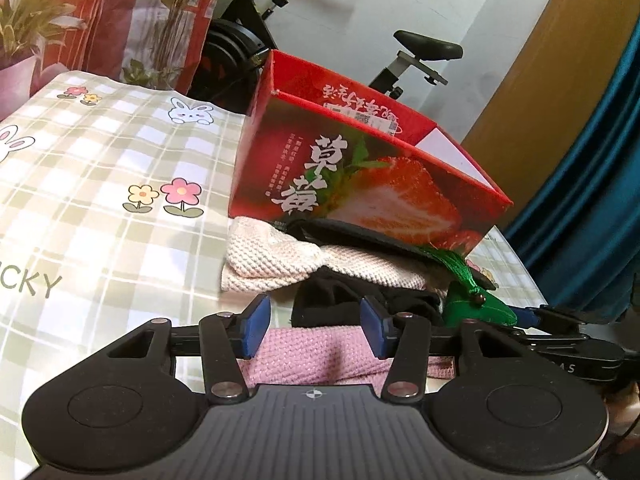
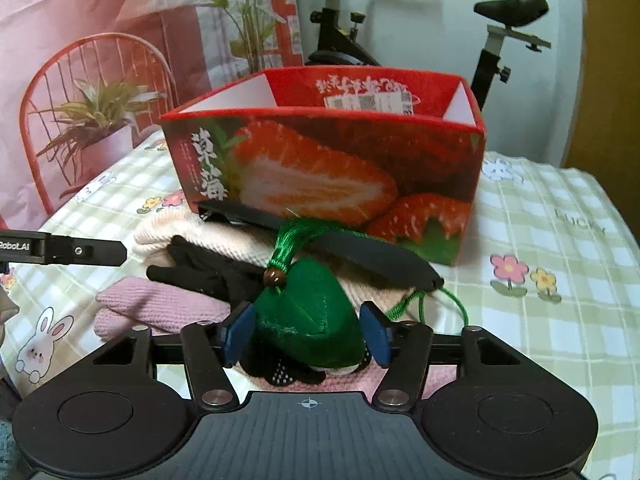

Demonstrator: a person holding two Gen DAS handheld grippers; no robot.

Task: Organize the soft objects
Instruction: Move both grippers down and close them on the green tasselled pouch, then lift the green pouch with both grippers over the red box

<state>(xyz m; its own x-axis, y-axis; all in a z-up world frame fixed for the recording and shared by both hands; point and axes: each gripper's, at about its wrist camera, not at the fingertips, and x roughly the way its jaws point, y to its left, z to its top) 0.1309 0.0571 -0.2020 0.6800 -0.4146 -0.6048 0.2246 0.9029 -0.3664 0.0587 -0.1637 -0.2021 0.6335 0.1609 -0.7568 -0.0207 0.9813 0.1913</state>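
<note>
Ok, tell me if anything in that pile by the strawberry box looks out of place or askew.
One thing stands out: a flat, stiff-looking black strip lies slanted across the knitted cream cloth, one end against the strawberry box, the other jutting past the pile. Among soft things like the green pouch and black gloves, it looks misplaced. The box looks empty.

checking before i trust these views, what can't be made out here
- Inside of the strawberry box: both views, its front wall hides the floor.
- Pink knit: left wrist view, near end hidden under the left tool.
- Dotted black fabric: right wrist view, mostly under the green pouch.
- Right tool: whether its pads press the pouch is unclear.
</note>
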